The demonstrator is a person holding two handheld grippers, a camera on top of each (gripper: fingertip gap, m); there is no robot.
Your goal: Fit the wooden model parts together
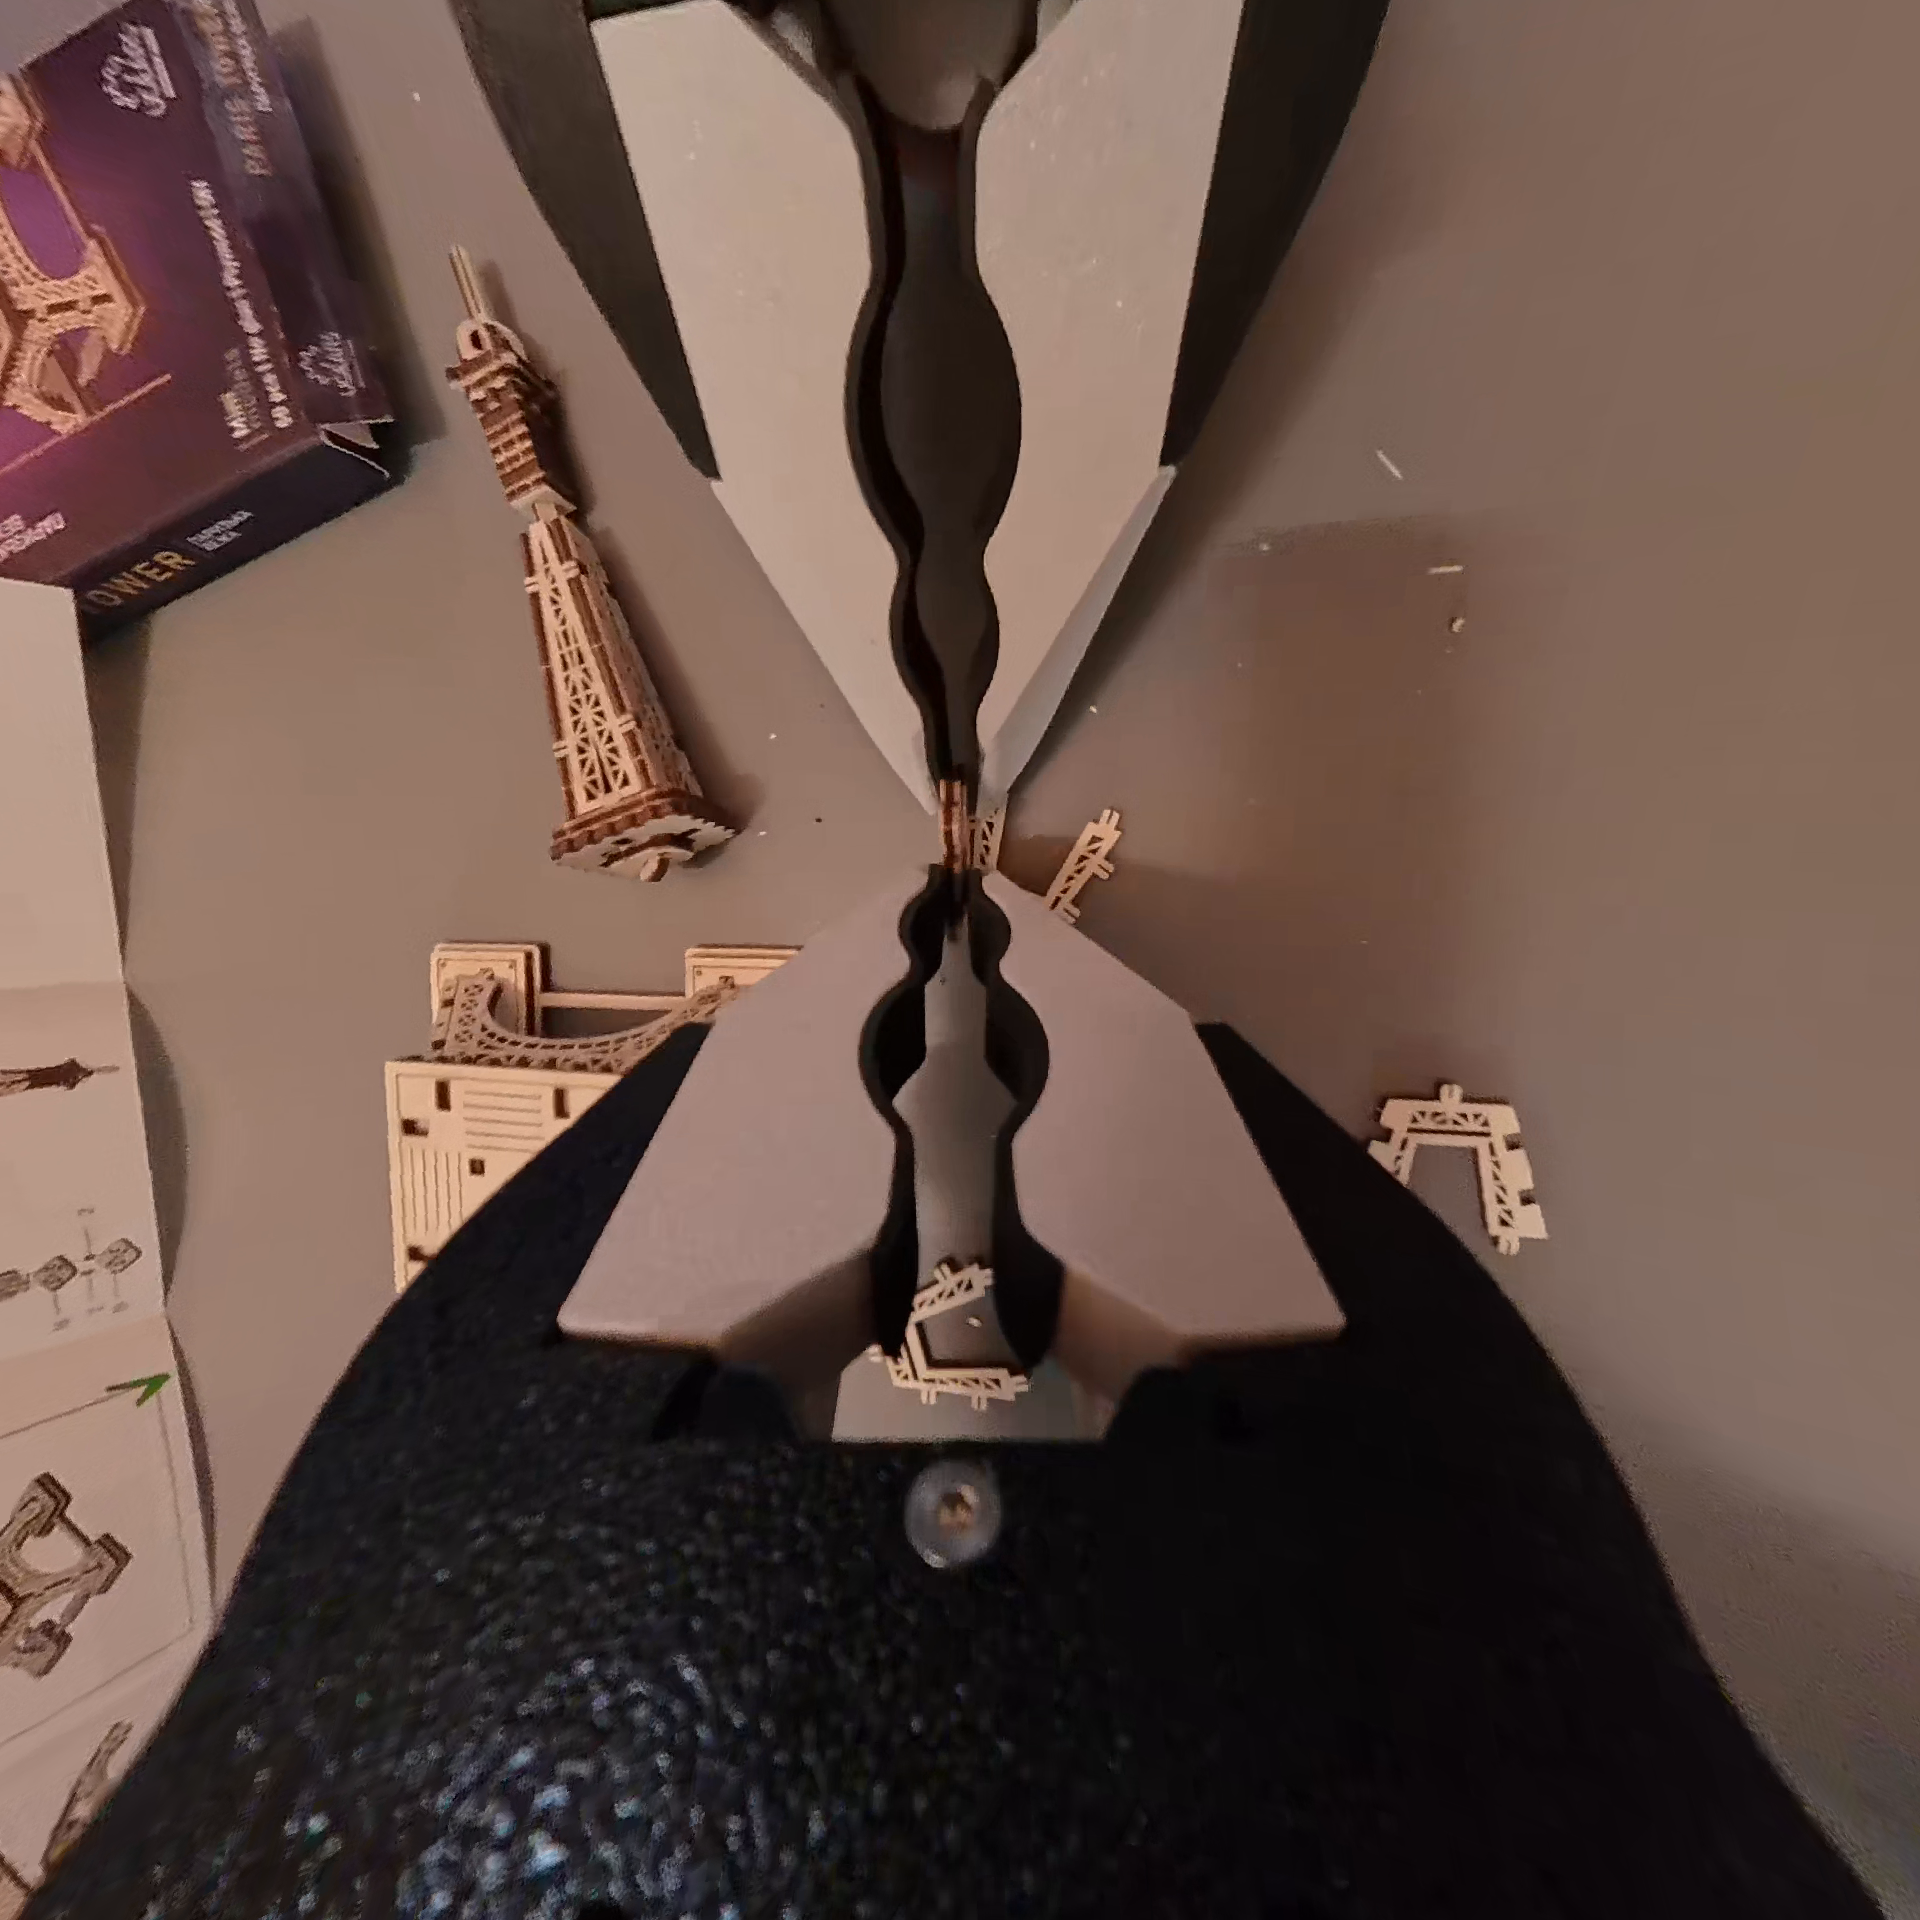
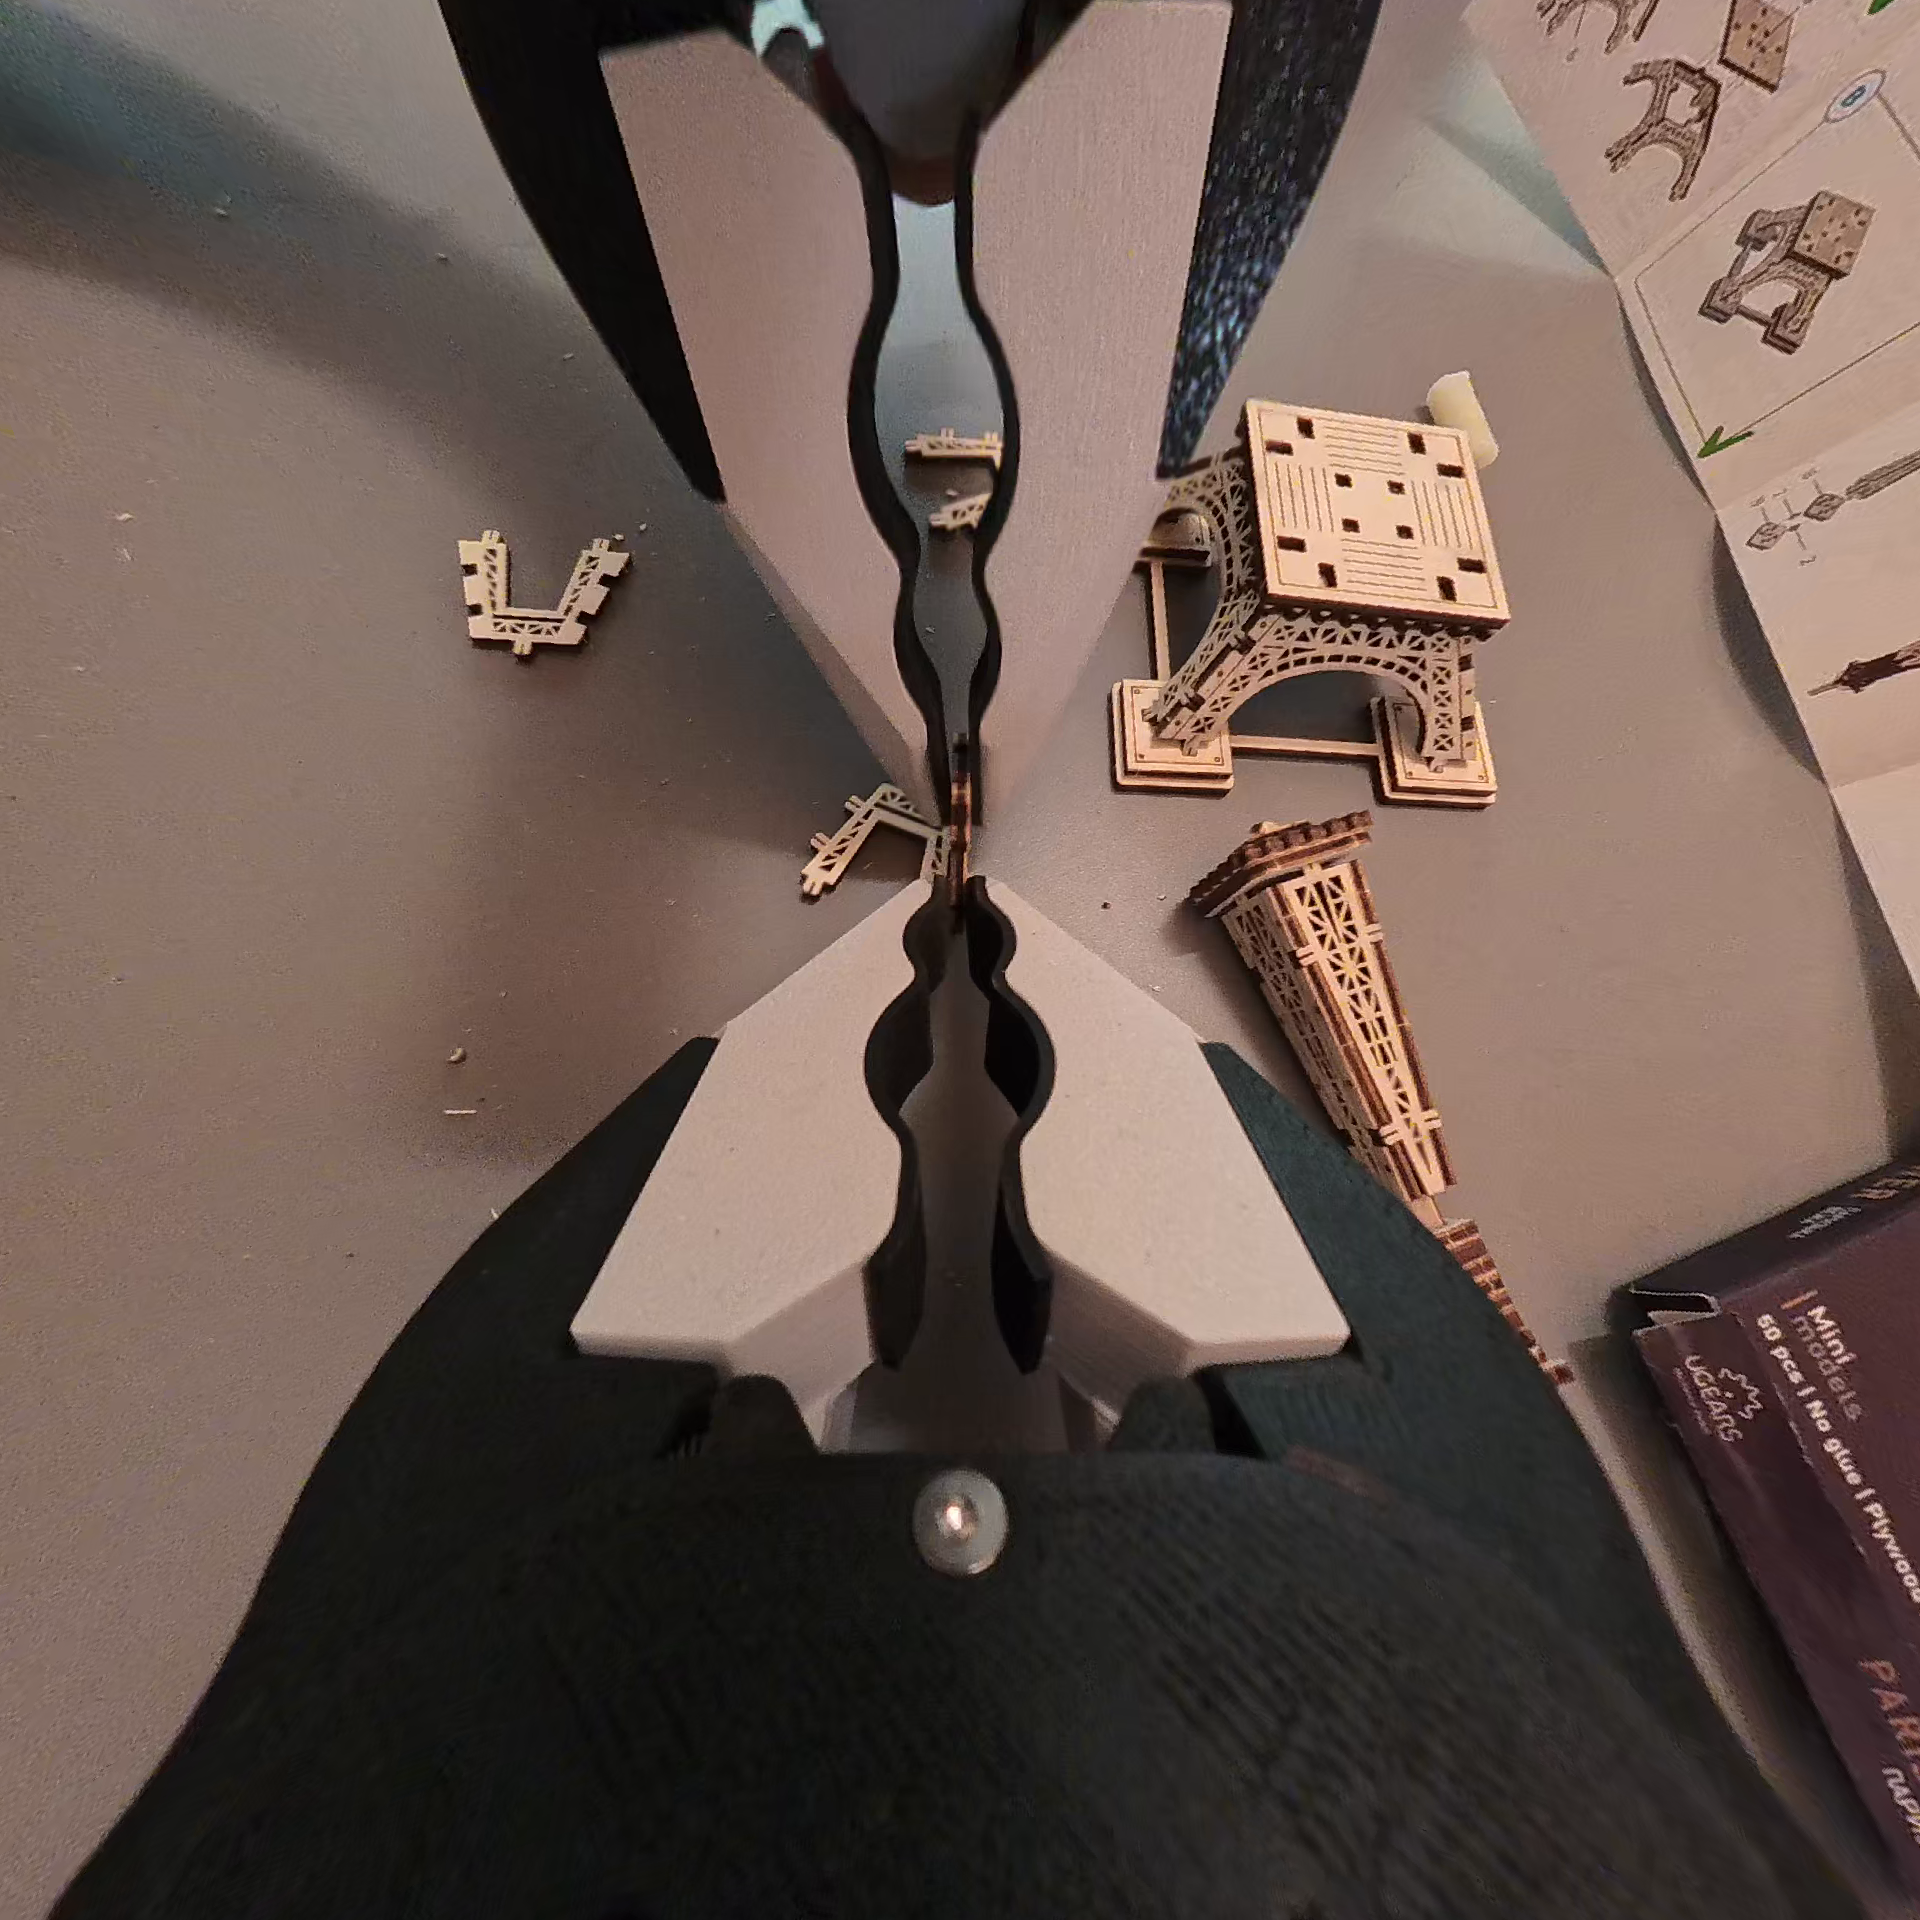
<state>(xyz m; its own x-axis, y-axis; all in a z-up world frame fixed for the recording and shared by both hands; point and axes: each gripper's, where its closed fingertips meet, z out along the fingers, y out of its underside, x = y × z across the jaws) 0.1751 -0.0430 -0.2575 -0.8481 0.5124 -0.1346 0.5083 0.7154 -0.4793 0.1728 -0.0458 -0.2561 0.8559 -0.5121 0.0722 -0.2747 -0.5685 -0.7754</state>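
Note:
My left gripper [image 1: 951,899] and right gripper [image 2: 954,896] meet tip to tip above the grey table. Both are shut on a thin wooden part [image 1: 954,826], which I see edge-on between the tips; it also shows in the right wrist view [image 2: 961,816]. The right gripper [image 1: 951,764] comes in from the top of the left wrist view. The left gripper [image 2: 961,750] comes in from the top of the right wrist view. I cannot tell whether the held wood is one part or two.
On the table lie the tower spire [image 1: 592,644] [image 2: 1340,1029], the arched tower base [image 1: 499,1081] [image 2: 1351,592], and loose lattice frames [image 1: 1465,1164] [image 2: 540,597] [image 2: 862,831]. A purple box [image 1: 177,312] [image 2: 1818,1507] and an instruction sheet [image 1: 62,1247] [image 2: 1766,312] lie at the side. My two grippers' fingertips are within a few centimetres of each other.

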